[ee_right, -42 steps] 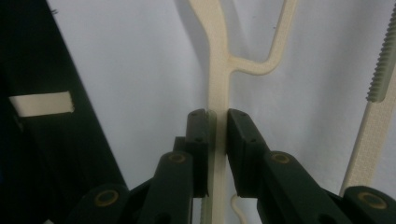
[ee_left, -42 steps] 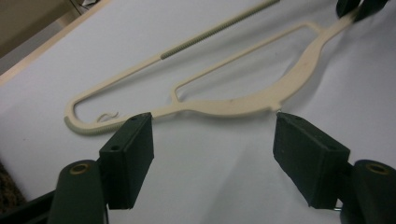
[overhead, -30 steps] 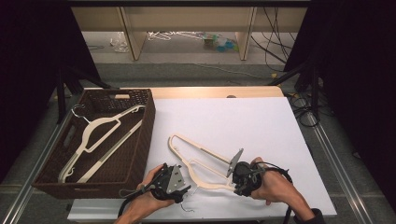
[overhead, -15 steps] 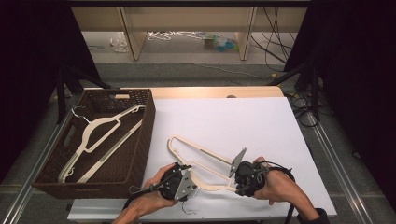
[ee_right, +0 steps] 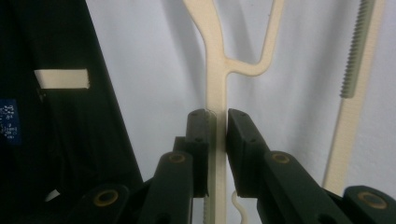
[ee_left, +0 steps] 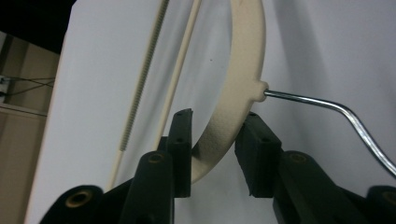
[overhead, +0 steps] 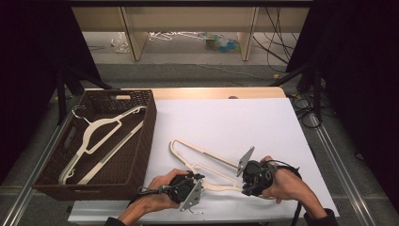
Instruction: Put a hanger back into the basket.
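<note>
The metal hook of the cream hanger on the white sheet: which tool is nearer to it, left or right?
Left. The left tool straddles the cream hanger beside its metal hook, jaws just closing, not yet pressing. The right tool is clamped on one hanger arm, farther from the hook.

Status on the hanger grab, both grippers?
Right gripper shut on cream hanger. Left gripper just been closing, hanger between fingers, gap remains. Nothing in the way.

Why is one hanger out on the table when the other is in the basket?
Only that one stands out: the cream hanger lies askew on the white table, outside the brown basket. The right gripper clamps it; the left gripper's jaws have just been closing around it.
</note>
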